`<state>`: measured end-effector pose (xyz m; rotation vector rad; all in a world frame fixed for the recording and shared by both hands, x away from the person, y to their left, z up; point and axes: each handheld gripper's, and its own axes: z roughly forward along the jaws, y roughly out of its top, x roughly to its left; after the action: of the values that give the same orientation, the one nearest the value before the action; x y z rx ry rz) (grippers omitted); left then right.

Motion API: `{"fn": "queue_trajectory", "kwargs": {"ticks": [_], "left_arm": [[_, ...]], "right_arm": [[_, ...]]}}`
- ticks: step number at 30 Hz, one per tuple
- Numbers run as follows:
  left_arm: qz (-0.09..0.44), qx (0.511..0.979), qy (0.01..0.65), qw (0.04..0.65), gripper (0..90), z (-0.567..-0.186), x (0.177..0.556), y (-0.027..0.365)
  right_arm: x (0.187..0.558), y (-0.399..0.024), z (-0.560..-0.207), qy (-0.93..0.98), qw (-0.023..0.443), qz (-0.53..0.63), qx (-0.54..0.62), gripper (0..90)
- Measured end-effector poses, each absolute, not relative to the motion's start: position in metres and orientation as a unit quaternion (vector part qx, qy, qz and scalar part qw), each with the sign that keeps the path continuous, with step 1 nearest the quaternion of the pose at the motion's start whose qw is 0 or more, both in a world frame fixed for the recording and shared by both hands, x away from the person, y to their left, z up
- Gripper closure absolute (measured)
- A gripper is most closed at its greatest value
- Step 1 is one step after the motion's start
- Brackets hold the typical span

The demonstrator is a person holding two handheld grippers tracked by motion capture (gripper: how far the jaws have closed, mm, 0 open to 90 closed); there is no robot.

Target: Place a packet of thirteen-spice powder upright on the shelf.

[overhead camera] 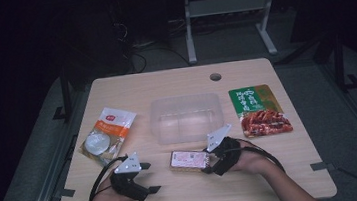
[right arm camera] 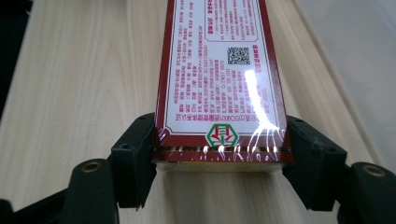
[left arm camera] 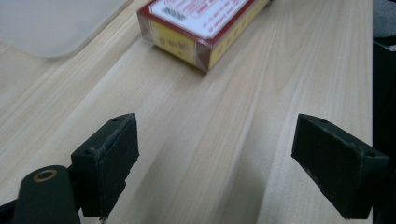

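At the near middle of the table (overhead camera: 275, 181), in the high view, the box (overhead camera: 189, 159) lies flat with its printed white face up, just in front of the clear tub (overhead camera: 186, 118), and the right gripper (overhead camera: 208, 160) clasps its right end. The box's long axis runs across the table, left to right, its far end pointing toward the left gripper (overhead camera: 149, 177), which rests near the front edge with jaws apart and nothing between them. A white packet (overhead camera: 107, 134) lies at the left and a green packet (overhead camera: 259, 109) at the right, both well apart from the box. In the left gripper view the jaws stand wide over bare wood, the box ahead showing a yellow side and one corner. In the right gripper view the pads sit against both long sides of the box (right arm camera: 219, 84) at its near end, seemingly pressing, though the glare on the wrapper blurs the contact. The grip is at one end, so I judge the lift should be slow and level, the far end kept from sagging, before carrying it over the tub's rim.
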<state>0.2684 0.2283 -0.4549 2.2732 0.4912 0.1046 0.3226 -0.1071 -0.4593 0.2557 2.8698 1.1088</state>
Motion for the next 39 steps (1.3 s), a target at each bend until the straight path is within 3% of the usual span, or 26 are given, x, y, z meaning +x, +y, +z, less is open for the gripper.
{"fn": "queue_trajectory", "kwargs": {"ticks": [16,39], "left_arm": [[0.027,0.903,0.141,0.404,14.1,-0.427,0.282,0.219],[-0.005,0.898,0.073,0.433,13.5,-0.408,0.31,0.17]], "right_arm": [[0.313,-0.14,-0.429,0.907,0.005,0.411,0.091,32.2],[0.308,-0.136,-0.42,0.901,-0.004,0.427,0.073,32.2]]}}
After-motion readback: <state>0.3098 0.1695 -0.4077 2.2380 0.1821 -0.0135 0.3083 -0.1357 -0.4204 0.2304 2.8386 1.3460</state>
